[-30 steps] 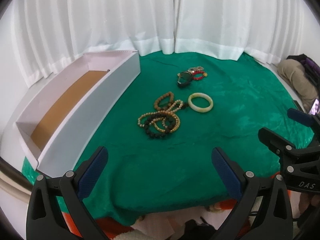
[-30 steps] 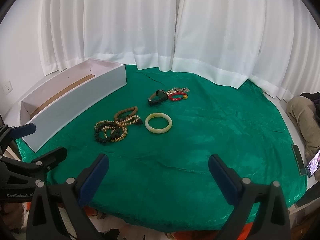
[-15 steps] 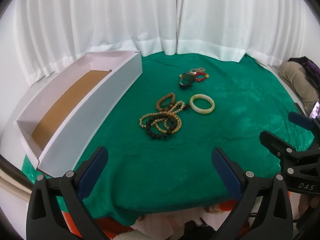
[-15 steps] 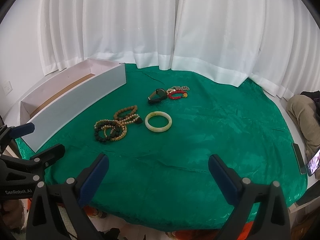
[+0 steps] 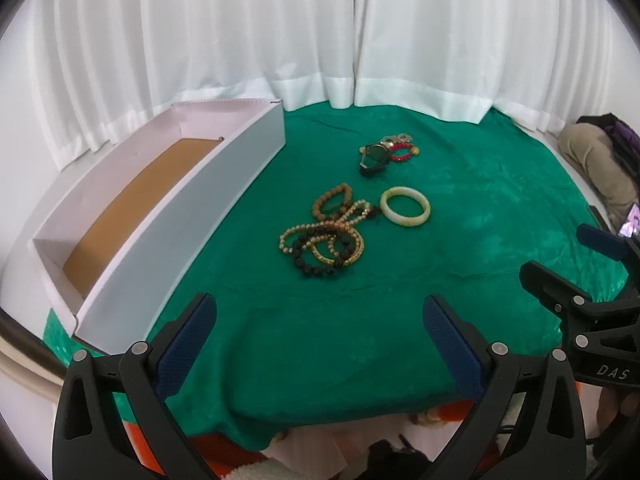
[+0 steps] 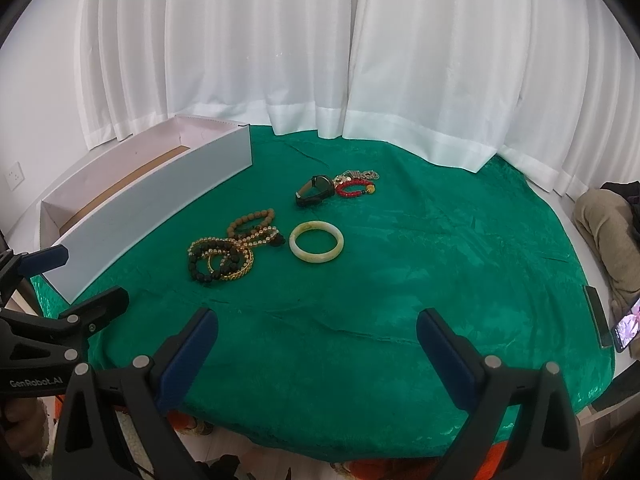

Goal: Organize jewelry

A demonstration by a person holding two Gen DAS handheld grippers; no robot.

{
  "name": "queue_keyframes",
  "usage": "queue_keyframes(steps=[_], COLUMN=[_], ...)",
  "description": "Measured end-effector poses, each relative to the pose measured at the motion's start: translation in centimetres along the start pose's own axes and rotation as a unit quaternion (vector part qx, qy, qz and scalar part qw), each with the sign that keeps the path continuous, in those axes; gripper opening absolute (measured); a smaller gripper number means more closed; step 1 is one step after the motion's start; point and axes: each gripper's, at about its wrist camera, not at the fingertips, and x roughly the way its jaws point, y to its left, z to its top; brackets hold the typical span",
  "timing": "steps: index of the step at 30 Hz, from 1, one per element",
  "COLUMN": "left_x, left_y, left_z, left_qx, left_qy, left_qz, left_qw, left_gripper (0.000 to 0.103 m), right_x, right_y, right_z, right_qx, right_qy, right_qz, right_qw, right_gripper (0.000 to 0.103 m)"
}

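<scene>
left claw (image 5: 320, 332) apart, right claw (image 6: 318, 336) apart | both unmoved since earlier | bangle (image 6: 316, 242) untouched

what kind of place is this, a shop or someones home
Most likely a room in a home set up for recording, not a shop: a table under a green velvet cloth, white curtains hanging right behind it, and a wall socket at the left edge.

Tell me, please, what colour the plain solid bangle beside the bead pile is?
The bangle is pale cream with a faint green tinge, seen best in the right wrist view.
</scene>
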Motion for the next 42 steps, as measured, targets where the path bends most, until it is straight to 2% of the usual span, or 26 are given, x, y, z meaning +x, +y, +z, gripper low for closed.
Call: queue_keyframes(steps=[42], left_x=[0.54], left_y=[0.41], left_z=[0.00], left_qx=[-0.010], left_qy=[0.010], left_qz=[-0.002], left_qw=[0.9999], left_gripper=[0.103], right_x=[0.04], right_y=[-0.61], right_z=[-0.05], right_qx=[0.008], right_qy=[-0.002], right_qz=[0.003], right_qw=[1.000], right_gripper=[0.101])
